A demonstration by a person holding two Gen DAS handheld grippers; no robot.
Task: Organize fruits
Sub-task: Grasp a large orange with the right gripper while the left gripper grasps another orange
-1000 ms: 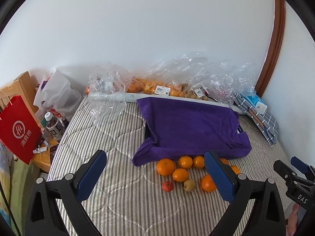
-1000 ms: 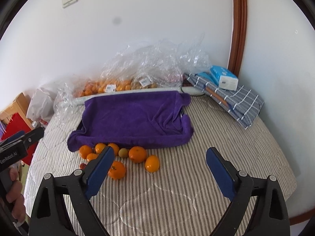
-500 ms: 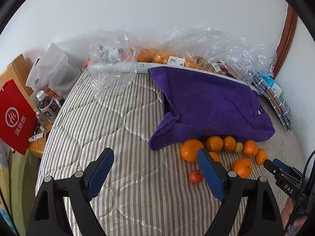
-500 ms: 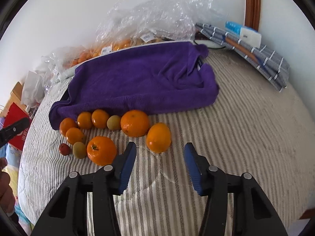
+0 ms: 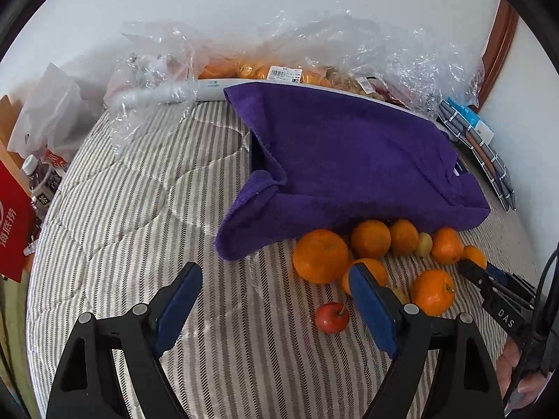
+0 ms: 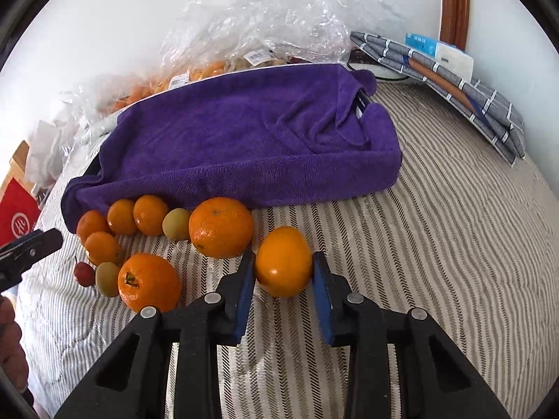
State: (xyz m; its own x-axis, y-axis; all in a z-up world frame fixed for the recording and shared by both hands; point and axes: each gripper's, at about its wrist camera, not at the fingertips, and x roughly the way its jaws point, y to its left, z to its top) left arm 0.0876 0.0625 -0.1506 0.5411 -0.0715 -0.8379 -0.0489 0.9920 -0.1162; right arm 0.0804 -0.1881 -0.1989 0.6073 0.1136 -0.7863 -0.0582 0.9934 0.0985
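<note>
On the striped bedspread (image 6: 436,230), at the far left, a red paper bag (image 5: 12,223) stands off the bed edge beside a capped bottle (image 5: 42,181). Right of these, along the far wall, clear plastic bags (image 5: 314,56) hold many small orange fruits; what else lies in them is too crumpled over to tell. In the middle a purple towel (image 6: 244,139) drapes over a low box-like thing whose contents are hidden.

Just near the towel's near edge lies the loose fruit. Your left gripper (image 5: 276,296) hangs with its jaws spread wide and nothing between them, over bare bedspread to the left of the pile; its right pad partly covers one orange. A small red fruit (image 5: 332,317) with its stem up lies just beside that pad. A large orange (image 6: 220,227) sits further right against the towel, with a greenish fruit (image 6: 176,224) touching its left side.

Your right gripper (image 6: 283,289) has the rightmost orange (image 6: 283,261) between its blue pads (image 6: 244,289). Both pads sit at its flanks, apparently touching, so you are grasping it. It is slightly egg-shaped, its long axis running near to far, and it rests on the bedspread. Another orange (image 6: 148,281) with a green stem scar facing you lies just left of this gripper.

At the far right, folded grey checked cloth (image 6: 454,83) carries a tissue pack (image 6: 438,52).
</note>
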